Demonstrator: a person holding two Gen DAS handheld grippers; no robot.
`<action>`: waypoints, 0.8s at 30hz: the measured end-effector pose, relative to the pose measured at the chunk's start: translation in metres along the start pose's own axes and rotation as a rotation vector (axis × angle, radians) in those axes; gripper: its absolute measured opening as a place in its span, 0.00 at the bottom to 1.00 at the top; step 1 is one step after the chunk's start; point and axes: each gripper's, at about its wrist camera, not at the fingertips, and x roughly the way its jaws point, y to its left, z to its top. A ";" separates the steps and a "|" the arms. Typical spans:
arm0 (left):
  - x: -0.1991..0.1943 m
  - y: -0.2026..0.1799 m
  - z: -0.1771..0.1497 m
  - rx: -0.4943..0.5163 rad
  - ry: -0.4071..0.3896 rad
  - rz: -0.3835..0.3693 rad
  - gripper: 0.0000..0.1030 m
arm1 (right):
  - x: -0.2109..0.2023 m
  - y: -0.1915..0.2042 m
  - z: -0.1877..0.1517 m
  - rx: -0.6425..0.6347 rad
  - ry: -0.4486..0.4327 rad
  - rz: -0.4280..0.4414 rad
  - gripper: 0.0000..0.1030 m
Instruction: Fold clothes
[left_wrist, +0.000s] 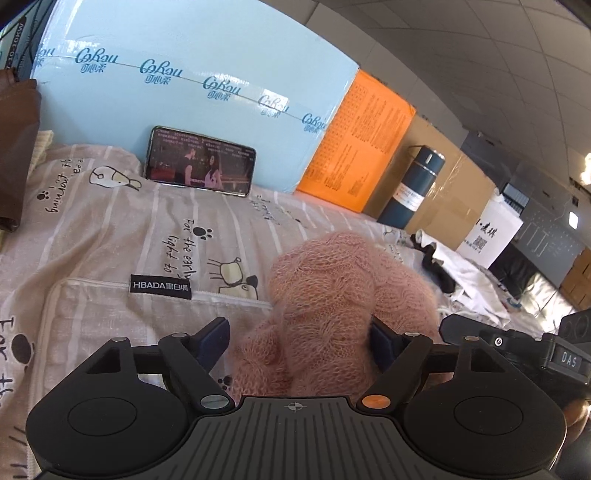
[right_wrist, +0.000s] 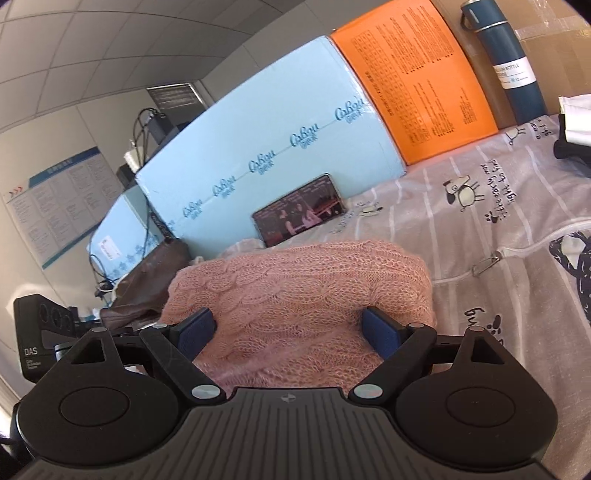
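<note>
A pink cable-knit sweater (left_wrist: 332, 295) lies bunched on a grey printed bedsheet (left_wrist: 110, 229). My left gripper (left_wrist: 299, 343) is open, its blue pads (left_wrist: 212, 341) spread wide, with the sweater's bulk between them. In the right wrist view the sweater (right_wrist: 303, 284) lies as a folded bundle. My right gripper (right_wrist: 290, 332) is open too, its pads (right_wrist: 380, 332) on either side of the sweater's near edge. Whether the pads touch the knit I cannot tell. The right gripper's body also shows in the left wrist view (left_wrist: 517, 347) at the right.
A phone (left_wrist: 199, 162) playing video leans on a light blue box (left_wrist: 192, 74). An orange box (left_wrist: 358, 140), a dark blue bottle (left_wrist: 413, 188) and cardboard boxes stand behind. White and black clothes (left_wrist: 461, 280) lie at right. A brown garment (left_wrist: 18, 147) lies at left.
</note>
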 end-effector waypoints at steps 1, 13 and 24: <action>0.004 0.001 -0.001 0.002 0.005 0.006 0.88 | 0.001 -0.001 0.000 -0.002 -0.001 -0.005 0.85; -0.028 -0.014 -0.012 0.088 -0.065 0.024 0.98 | -0.029 -0.013 -0.003 0.090 -0.181 0.036 0.94; -0.020 -0.012 -0.025 0.028 -0.012 -0.034 1.00 | -0.003 -0.021 -0.008 0.133 0.037 -0.036 0.95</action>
